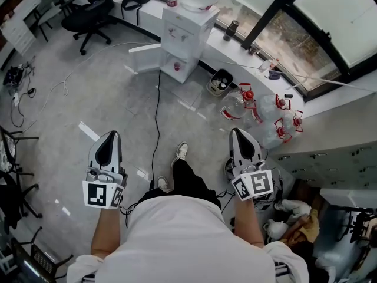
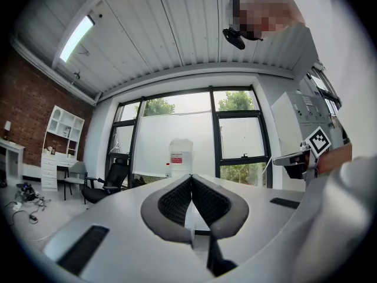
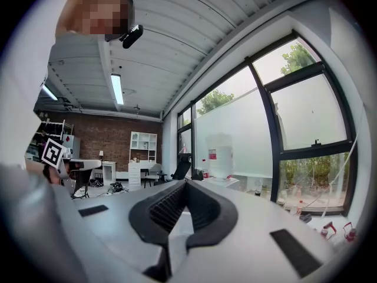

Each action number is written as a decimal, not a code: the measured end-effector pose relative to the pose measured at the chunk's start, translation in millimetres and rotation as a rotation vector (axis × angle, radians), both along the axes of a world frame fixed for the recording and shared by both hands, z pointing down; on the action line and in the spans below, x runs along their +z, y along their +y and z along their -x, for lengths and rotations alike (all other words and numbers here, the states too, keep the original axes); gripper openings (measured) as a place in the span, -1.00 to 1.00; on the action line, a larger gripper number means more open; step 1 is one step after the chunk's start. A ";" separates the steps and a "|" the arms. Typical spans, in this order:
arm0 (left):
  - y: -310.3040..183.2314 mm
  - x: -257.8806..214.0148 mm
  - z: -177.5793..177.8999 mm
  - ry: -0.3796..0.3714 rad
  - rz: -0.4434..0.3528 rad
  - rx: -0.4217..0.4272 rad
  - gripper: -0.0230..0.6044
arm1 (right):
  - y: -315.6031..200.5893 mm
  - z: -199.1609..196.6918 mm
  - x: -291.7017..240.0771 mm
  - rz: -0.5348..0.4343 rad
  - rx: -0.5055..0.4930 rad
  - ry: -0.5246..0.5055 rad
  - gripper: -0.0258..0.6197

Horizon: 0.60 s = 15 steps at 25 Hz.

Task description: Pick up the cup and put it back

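I cannot make out a cup in any view. My left gripper point(image 1: 109, 134) is held at waist height over the grey floor, and its jaws are shut with nothing between them point(image 2: 191, 176). My right gripper point(image 1: 239, 132) hangs level with it on the other side of the person's legs, also shut and empty point(image 3: 187, 182). Both point toward a white water dispenser point(image 1: 184, 34) that stands against the window ledge a few steps ahead. The dispenser with its bottle also shows beyond the jaws in the left gripper view point(image 2: 180, 156) and the right gripper view point(image 3: 219, 155).
Several clear water bottles with red caps point(image 1: 259, 112) lie on the floor ahead to the right, beside a small bin point(image 1: 220, 82). A black cable point(image 1: 158, 117) runs along the floor toward the dispenser. Office chairs point(image 1: 94, 10) stand far left. Grey cabinets point(image 1: 330, 158) are on the right.
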<state>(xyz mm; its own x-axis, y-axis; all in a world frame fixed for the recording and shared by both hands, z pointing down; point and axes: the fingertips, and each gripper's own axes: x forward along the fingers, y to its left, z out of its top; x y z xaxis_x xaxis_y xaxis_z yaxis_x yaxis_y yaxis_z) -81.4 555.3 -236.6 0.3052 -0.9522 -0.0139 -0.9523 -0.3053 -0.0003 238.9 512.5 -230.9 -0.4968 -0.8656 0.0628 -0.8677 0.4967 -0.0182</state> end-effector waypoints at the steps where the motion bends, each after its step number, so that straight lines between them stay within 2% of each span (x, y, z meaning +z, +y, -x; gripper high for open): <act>1: -8.3 0.7 -0.3 -0.001 0.002 0.000 -0.85 | -9.2 0.2 3.6 0.008 0.000 -0.003 -0.85; 7: -74.8 14.0 3.2 -0.034 0.049 -0.018 -0.85 | -89.2 12.9 29.8 0.051 -0.030 -0.046 -0.85; 10: -127.4 15.4 1.5 -0.044 0.057 -0.043 -0.85 | -148.4 14.4 39.2 0.065 -0.055 -0.065 -0.86; 15: -227.4 7.8 -24.6 -0.065 0.061 -0.024 -0.85 | -249.9 5.0 37.3 0.064 -0.081 -0.075 -0.85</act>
